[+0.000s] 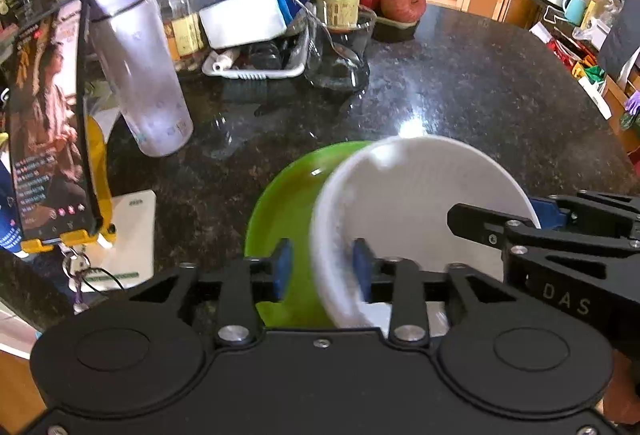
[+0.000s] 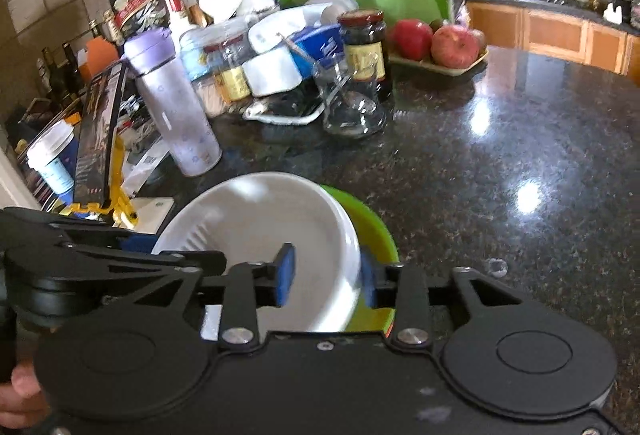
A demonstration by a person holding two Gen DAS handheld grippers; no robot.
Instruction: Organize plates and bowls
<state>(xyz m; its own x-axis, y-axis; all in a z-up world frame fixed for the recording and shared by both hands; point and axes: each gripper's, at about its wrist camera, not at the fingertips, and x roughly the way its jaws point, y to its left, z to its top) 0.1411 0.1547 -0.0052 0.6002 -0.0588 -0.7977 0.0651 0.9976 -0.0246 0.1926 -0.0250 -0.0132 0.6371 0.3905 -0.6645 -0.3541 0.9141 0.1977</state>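
With the white bowl (image 1: 420,195) apparently nested in the green bowl (image 1: 288,195), left gripper (image 1: 322,267) and right gripper (image 2: 326,275) straddle its rim with jaws parted, so next withdraw both clear.

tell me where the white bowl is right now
The white bowl sits in the green plate on the dark granite counter, low in both wrist views, in front of the purple-lidded water bottle.

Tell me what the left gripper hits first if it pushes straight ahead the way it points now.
Most likely the white bowl: its near rim already sits between the open fingers of the left gripper, with the green plate underneath. Depth is blurred.
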